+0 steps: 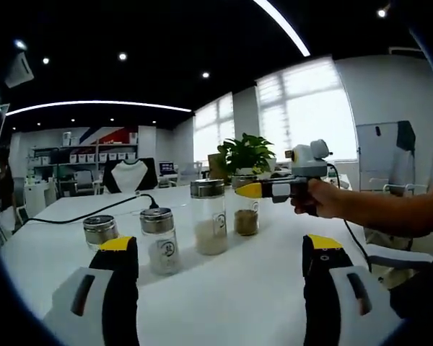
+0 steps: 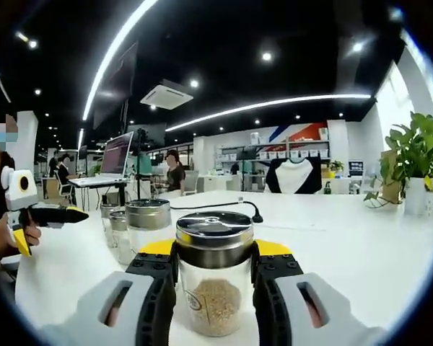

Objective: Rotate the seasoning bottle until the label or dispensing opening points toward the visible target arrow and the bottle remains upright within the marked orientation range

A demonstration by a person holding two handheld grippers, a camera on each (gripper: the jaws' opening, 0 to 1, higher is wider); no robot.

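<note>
Gripping the bottle (image 2: 214, 281) just under its metal lid (image 2: 214, 235), the right gripper (image 2: 214, 270) has a jaw pressed against each side of the glass, so the jar stands upright on the white table (image 2: 361, 245) right in front of that camera. It is about half full of brown grains, and a small round label (image 2: 195, 300) faces slightly to one side of the camera. In the left gripper view the same bottle (image 1: 246, 210) is at the far end of the row, with the right gripper (image 1: 254, 190) reaching in at lid height.

No target arrow or marked range can be made out on the table in either view, so the main risk is turning the jar by guess and stopping short or past the mark. Because the hold is high, a twist that is not kept level could tip the base or drag it across the smooth top. Slipping jaws on glass would turn the gripper without turning the jar.

Just beside it stands a taller jar (image 1: 209, 216) of pale grains, near enough that a sideways drift could knock it. Two shorter jars (image 1: 159, 239) sit further along the row, and a black cable (image 1: 94, 209) and a plant (image 1: 247, 155) lie behind.

The left gripper (image 1: 220, 252) hangs back with its jaws wide apart, holding nothing, so it offers no steadying if the jar leans.
</note>
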